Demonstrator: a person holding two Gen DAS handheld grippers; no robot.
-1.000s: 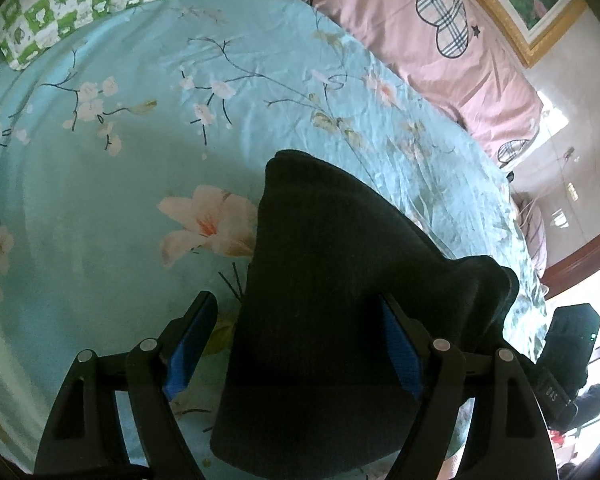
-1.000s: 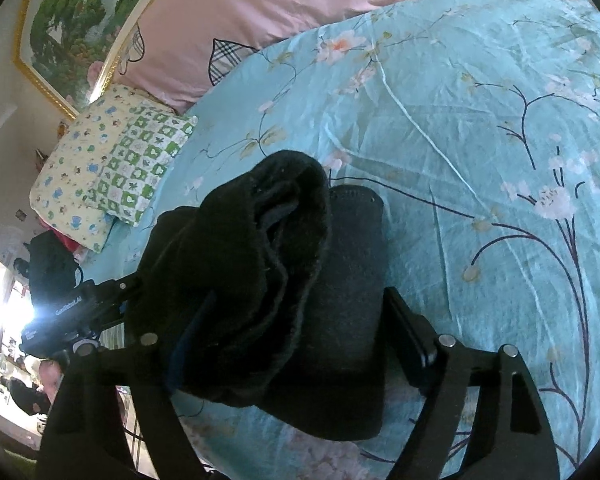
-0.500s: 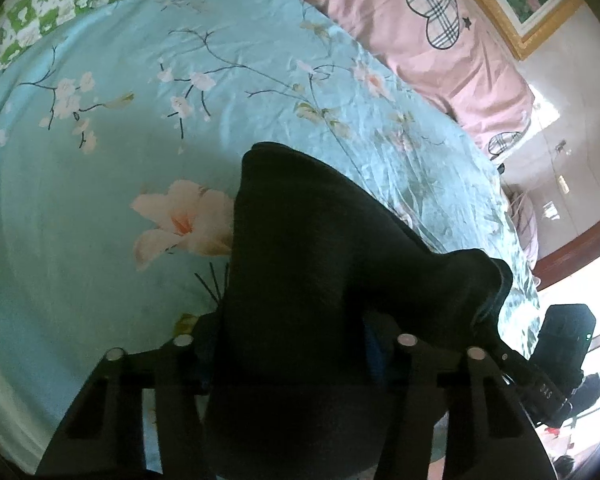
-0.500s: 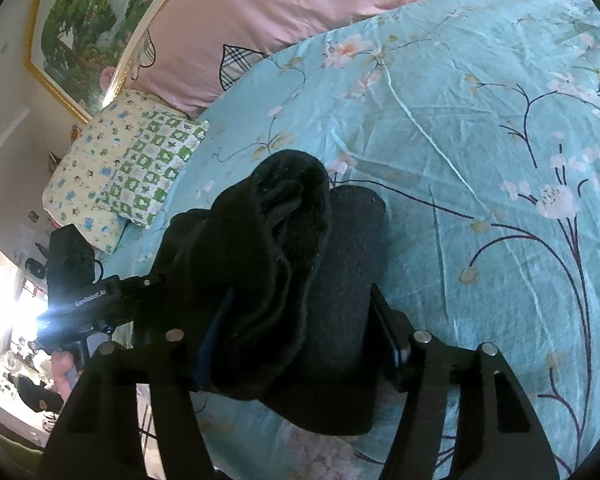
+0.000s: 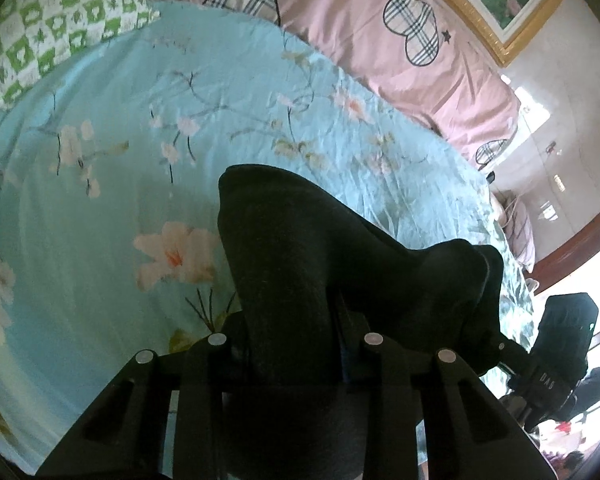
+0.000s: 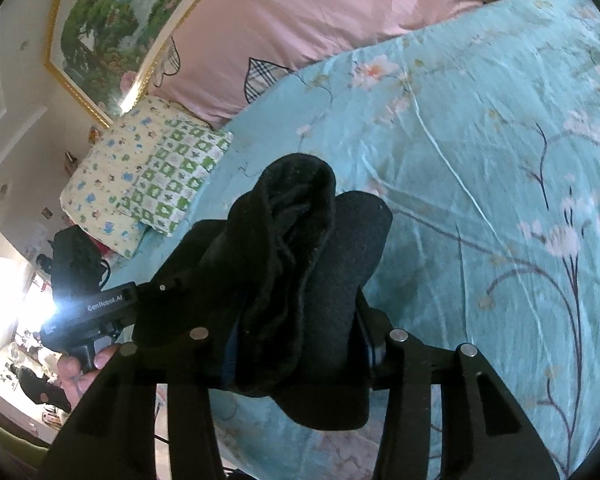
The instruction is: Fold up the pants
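Black folded pants [image 5: 300,240] lie bunched on the turquoise flowered bedsheet [image 5: 80,208]. My left gripper [image 5: 292,320] has its jaws closing on the near end of the pants, and the fabric is squeezed into a narrow ridge between the pads. In the right wrist view the same pants [image 6: 300,232] show as a thick rolled bundle. My right gripper [image 6: 296,344] is closing around it, with the blue pads against both sides. Each gripper hides the cloth beneath it. The other gripper [image 5: 560,360] shows at the right edge of the left wrist view.
A green checked pillow [image 5: 60,32] lies at the head of the bed beside a pink quilt [image 5: 360,20] with plaid hearts. A gold-framed painting [image 6: 112,20] hangs on the wall. A person's hand [image 6: 80,368] holds the left gripper's body [image 6: 100,312].
Both pairs of jaws have narrowed from wide apart to pressing the pants. The left end of the pants has lifted a little and bunched into a ridge.
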